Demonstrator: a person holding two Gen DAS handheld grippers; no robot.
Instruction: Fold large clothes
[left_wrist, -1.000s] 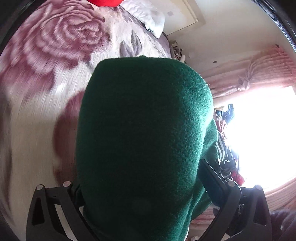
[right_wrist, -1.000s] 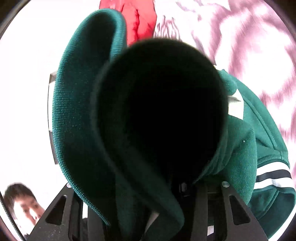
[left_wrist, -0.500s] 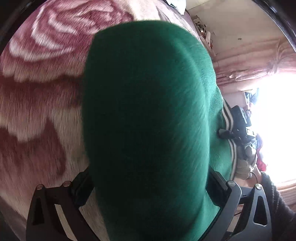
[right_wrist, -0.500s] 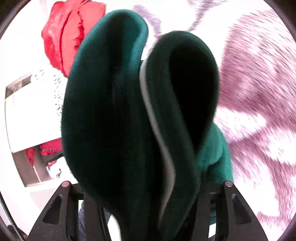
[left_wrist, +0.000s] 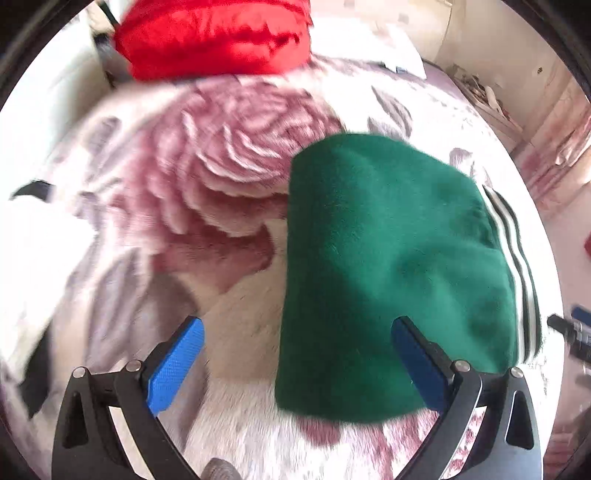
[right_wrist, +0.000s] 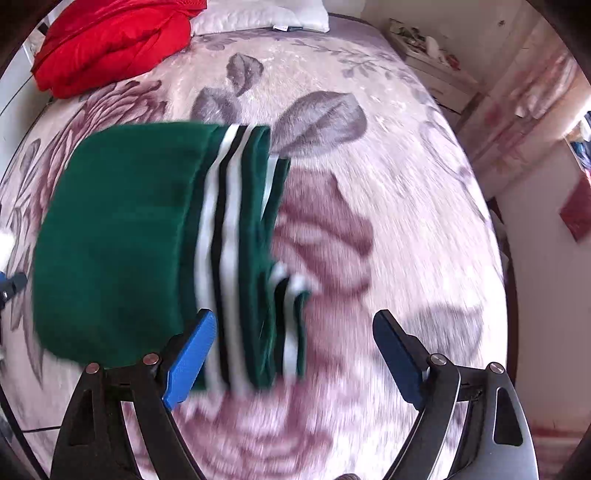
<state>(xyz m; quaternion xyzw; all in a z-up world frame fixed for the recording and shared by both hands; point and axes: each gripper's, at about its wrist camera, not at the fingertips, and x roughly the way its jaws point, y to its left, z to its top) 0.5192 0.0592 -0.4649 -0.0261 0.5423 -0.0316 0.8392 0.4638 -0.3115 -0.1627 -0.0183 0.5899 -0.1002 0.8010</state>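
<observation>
A dark green garment (left_wrist: 391, 258) with white and black striped cuffs lies folded in a compact bundle on the rose-patterned bed blanket (left_wrist: 207, 192). My left gripper (left_wrist: 295, 350) is open and empty, hovering just above the bundle's near left edge. In the right wrist view the same green garment (right_wrist: 122, 236) lies left of centre, striped edge (right_wrist: 225, 240) facing right. My right gripper (right_wrist: 295, 350) is open and empty above its near right edge.
A red puffy jacket (right_wrist: 110, 40) lies at the head of the bed beside a white pillow (right_wrist: 258, 14). A bedside cabinet (right_wrist: 428, 62) and pink curtains (right_wrist: 517, 110) stand at the right. White cloth (left_wrist: 33, 258) lies at the left.
Both grippers let go of the green garment and opened. The garment dropped onto the blanket as a folded bundle, and both grippers pulled back from it.
</observation>
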